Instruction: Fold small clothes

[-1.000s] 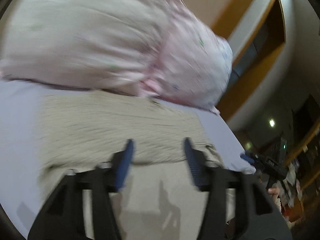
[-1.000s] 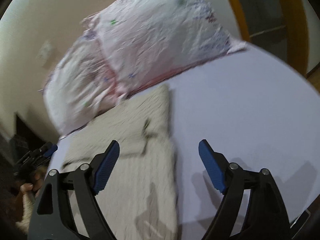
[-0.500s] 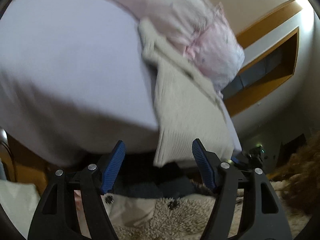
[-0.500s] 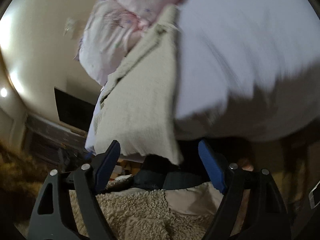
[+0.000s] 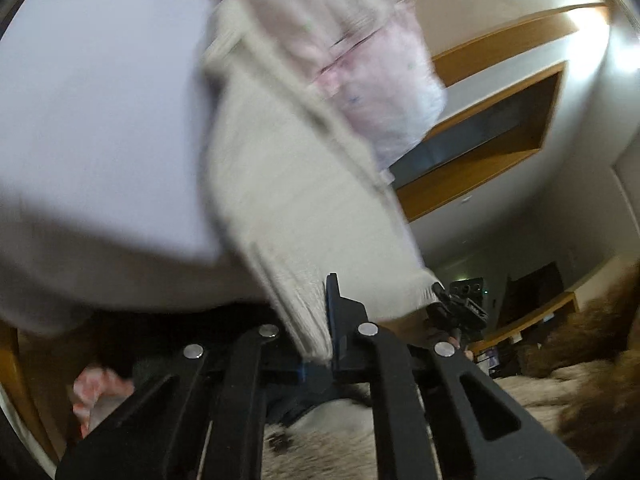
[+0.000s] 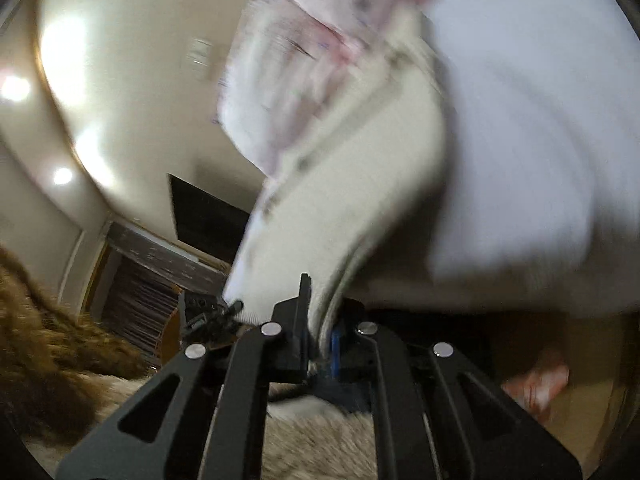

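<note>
At the near edge of the bed [image 5: 100,128], both grippers — wide open half a second ago — now pinch the cream knit garment [image 5: 288,184]: left gripper [image 5: 326,320], right gripper [image 6: 316,328] — fold can begin.

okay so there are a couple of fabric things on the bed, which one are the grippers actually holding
The beige knit garment, clamped at its near edge by both the left gripper and right gripper. The pink patterned bundle lies untouched behind it.

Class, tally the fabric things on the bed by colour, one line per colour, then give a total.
Beige knit garment, gripped by left tongs and right tongs: 1
Pink printed pillow: 1
White sheet: 1
Total: 3
</note>
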